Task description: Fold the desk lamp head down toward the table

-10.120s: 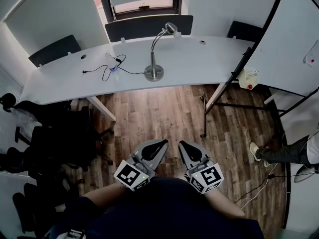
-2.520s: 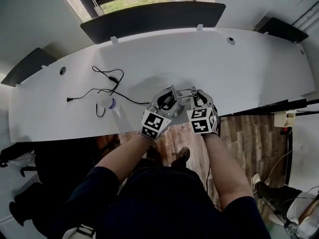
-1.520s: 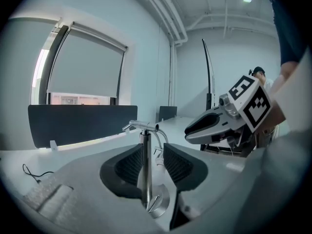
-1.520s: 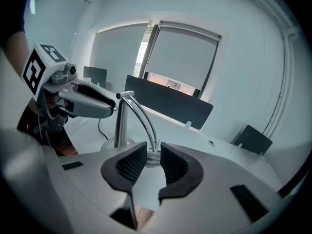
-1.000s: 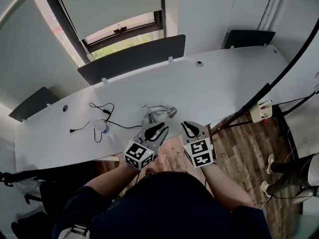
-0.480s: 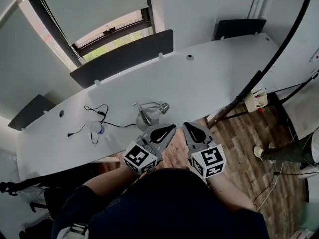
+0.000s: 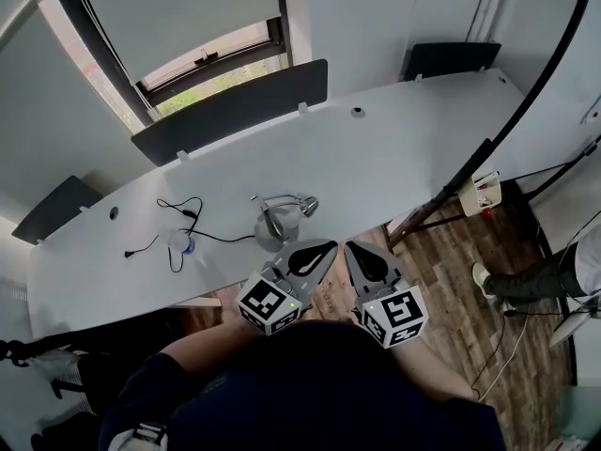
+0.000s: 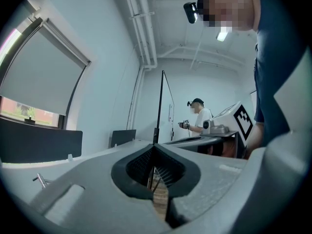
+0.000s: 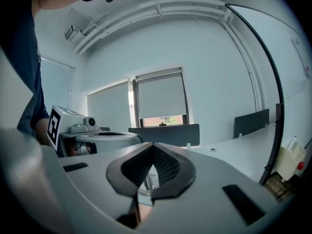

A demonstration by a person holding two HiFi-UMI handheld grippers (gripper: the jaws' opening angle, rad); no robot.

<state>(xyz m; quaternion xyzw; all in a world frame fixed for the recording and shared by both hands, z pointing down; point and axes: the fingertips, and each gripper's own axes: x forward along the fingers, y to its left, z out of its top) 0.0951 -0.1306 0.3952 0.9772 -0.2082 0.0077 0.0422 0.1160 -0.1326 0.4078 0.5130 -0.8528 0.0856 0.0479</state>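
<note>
The silver desk lamp [image 7: 275,218] stands on the white curved desk [image 7: 394,158] near its front edge. Its neck is bent low and the head [image 7: 306,205] hangs close to the desktop, right of the round base. My left gripper [image 7: 332,246] and right gripper [image 7: 348,248] are side by side over the wooden floor, drawn back from the desk and close to my body. Both are shut and hold nothing. The left gripper view shows shut jaws [image 8: 155,149] aimed across the room. Shut jaws [image 9: 152,146] in the right gripper view face the window.
A black cable and a small bottle [image 7: 178,241] lie on the desk left of the lamp. Dark partition panels [image 7: 230,111] line its far edge. A black frame with a white container [image 7: 477,192] stands at the right. Another person [image 8: 198,119] stands in the room.
Both grippers have drawn back from the lamp toward my body and now sit over the floor. The lamp, upright ten seconds ago, now stands bent low.
</note>
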